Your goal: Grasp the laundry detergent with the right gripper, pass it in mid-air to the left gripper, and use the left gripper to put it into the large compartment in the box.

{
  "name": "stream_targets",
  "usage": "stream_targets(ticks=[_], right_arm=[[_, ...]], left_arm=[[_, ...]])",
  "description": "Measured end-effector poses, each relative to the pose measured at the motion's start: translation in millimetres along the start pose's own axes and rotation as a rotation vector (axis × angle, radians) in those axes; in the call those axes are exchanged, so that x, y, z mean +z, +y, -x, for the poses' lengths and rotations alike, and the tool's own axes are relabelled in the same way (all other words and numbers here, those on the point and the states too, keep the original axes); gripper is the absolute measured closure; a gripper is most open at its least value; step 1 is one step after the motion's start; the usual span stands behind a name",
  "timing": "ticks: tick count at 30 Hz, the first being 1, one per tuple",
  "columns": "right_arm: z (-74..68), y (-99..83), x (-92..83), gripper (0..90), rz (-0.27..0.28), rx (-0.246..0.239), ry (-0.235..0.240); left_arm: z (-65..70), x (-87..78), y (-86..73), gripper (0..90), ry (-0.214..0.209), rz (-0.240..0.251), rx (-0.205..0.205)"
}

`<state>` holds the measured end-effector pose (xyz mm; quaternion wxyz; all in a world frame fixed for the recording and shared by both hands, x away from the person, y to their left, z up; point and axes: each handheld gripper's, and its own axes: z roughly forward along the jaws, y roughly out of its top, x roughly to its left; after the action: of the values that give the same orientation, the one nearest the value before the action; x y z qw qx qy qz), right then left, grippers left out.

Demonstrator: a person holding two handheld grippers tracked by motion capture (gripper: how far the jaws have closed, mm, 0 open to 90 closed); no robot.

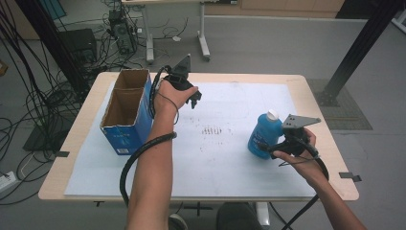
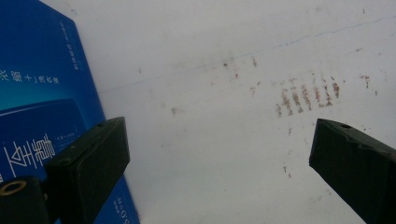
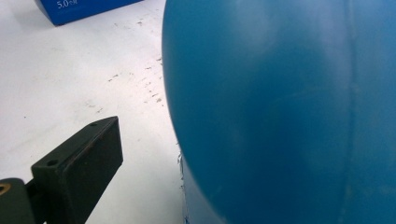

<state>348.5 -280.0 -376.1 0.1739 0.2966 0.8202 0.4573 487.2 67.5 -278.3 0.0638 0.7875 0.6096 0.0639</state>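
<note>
So the blue bottle (image 1: 263,135) is a rounded plastic one with a white cap, standing upright on the right side of the surface (image 1: 230,172), on the white sheet that covers most of it. In the right gripper view its smooth blue side (image 3: 280,112) sits really close to the camera, with a faint vertical seam running down it.

The right gripper (image 1: 266,148) is right up against the bottle's near side. Only one of its fingers (image 3: 81,161) is clear to see, off the bottle's left edge with a gap of white sheet between them, so I can't tell if it's actually clamped on or not.

The left gripper (image 1: 195,99) hangs above the middle-back of the surface with its fingers (image 2: 91,161) spread wide, holding nothing.

Other stuff: an open blue cardboard box (image 1: 127,111) stands at the left of the surface, just beside the left forearm, well apart from the bottle. Between box and bottle there's a patch of small reddish-brown smudges (image 1: 213,130) on the sheet, nothing else in between.
</note>
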Motion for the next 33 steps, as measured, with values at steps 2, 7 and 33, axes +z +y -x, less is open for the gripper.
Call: stream_targets(ticks=[2, 7, 33], right_arm=[[-0.1, 0.0, 0.1, 1.7, 0.0, -0.001, 0.0], [-0.5, -1.3, 1.9, 3.5, 0.0, 0.001, 0.007], [5.7, -12.7, 10.5, 39.3, 0.008, -0.012, -0.015]], left_arm=[[0.3, 0.8, -0.2, 5.4, -0.001, -0.003, 0.0], [0.4, 0.5, -0.6, 5.4, -0.002, -0.001, 0.0], [3.1, 2.0, 0.4, 5.3, 0.004, -0.003, 0.014]])
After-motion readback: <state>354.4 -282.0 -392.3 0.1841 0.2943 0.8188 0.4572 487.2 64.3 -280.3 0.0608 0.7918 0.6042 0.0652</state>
